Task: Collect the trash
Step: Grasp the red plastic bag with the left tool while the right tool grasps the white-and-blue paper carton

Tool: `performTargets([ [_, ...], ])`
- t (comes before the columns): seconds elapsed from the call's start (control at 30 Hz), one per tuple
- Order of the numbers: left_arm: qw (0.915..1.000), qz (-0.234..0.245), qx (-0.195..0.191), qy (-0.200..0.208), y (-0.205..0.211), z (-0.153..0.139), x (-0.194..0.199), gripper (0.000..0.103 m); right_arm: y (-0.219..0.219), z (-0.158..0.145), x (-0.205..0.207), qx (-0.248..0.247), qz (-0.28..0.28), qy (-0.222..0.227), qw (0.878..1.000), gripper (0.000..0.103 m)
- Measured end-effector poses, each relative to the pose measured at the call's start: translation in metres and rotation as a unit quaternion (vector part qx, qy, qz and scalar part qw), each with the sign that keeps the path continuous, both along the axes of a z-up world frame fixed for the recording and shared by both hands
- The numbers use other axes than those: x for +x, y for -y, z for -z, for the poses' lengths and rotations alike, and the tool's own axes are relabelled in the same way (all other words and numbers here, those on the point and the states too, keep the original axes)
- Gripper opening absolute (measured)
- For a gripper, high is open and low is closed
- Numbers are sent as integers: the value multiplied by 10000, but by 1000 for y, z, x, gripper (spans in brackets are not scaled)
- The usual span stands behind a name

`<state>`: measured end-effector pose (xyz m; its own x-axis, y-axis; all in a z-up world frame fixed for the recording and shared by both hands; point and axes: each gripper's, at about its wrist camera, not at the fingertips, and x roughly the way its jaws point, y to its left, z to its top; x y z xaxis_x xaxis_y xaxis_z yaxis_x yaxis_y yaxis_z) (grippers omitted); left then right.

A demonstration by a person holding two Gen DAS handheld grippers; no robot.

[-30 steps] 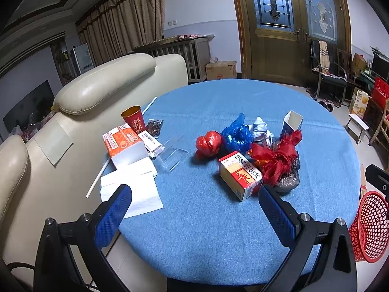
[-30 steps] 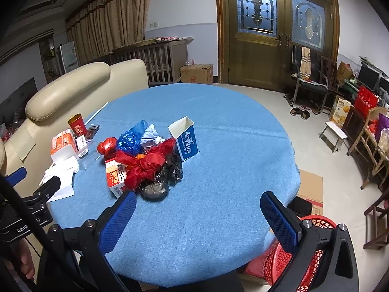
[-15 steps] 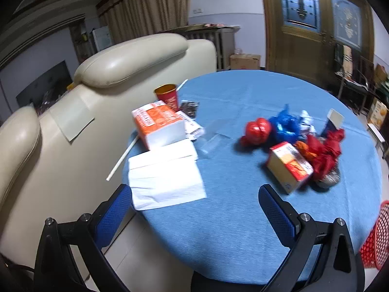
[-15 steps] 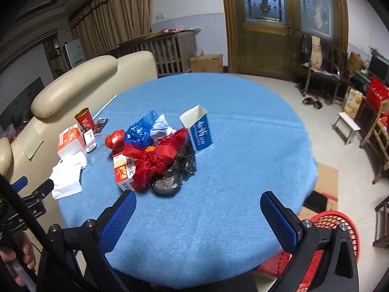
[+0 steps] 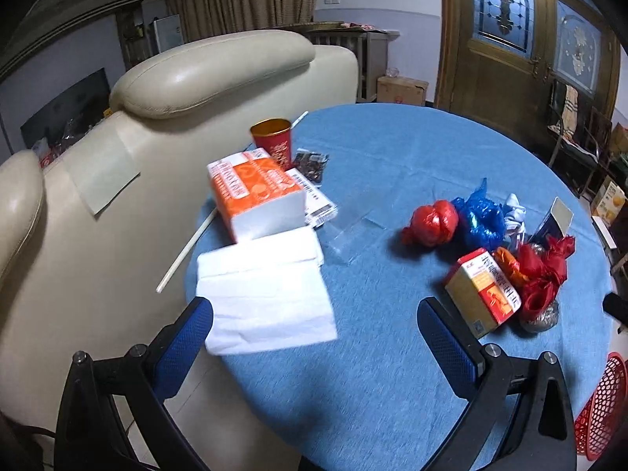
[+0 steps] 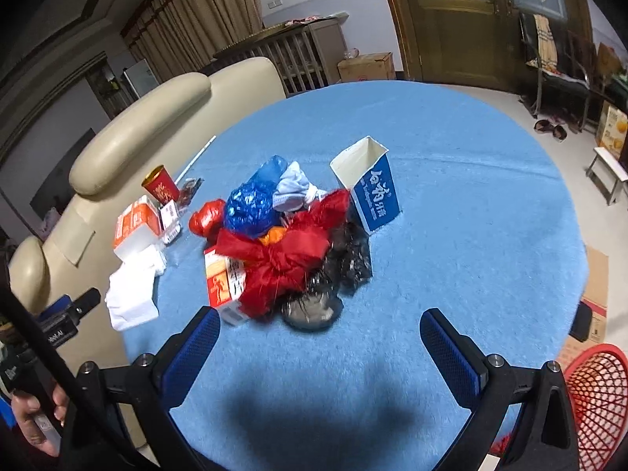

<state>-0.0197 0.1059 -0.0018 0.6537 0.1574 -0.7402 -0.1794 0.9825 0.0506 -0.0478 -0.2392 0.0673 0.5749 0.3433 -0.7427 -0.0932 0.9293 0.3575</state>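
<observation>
Trash sits heaped mid-bench on the blue-clothed round bench (image 6: 451, 180): a crumpled red plastic bag (image 6: 286, 255) straight ahead of the right tongs (image 6: 320, 343), nearer than the left tongs (image 5: 314, 337). Both tongs gape wide, empty. Red mesh basket (image 6: 600, 396) waits right of the bench.

On the table (image 6: 471, 204) I count one red paper cup (image 5: 271, 139), one orange tissue pack (image 5: 255, 192), two small cartons — a blue one (image 6: 373, 192) and an orange-yellow one (image 5: 481, 290) — and about five knotted plastic bags (image 6: 286, 251), heaped together. One red mesh basket (image 6: 600, 396) sits on the floor.
</observation>
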Motion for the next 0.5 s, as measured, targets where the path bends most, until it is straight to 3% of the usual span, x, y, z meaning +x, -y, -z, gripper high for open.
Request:
performTargets([
  [0.23, 9992, 332, -190, -94, 19, -9, 47, 103, 26, -8, 61, 179, 270, 127, 9994, 103],
  [0.5, 9948, 873, -258, -445, 59, 11, 113, 101, 19, 12, 118, -61, 149, -74, 9998, 103],
])
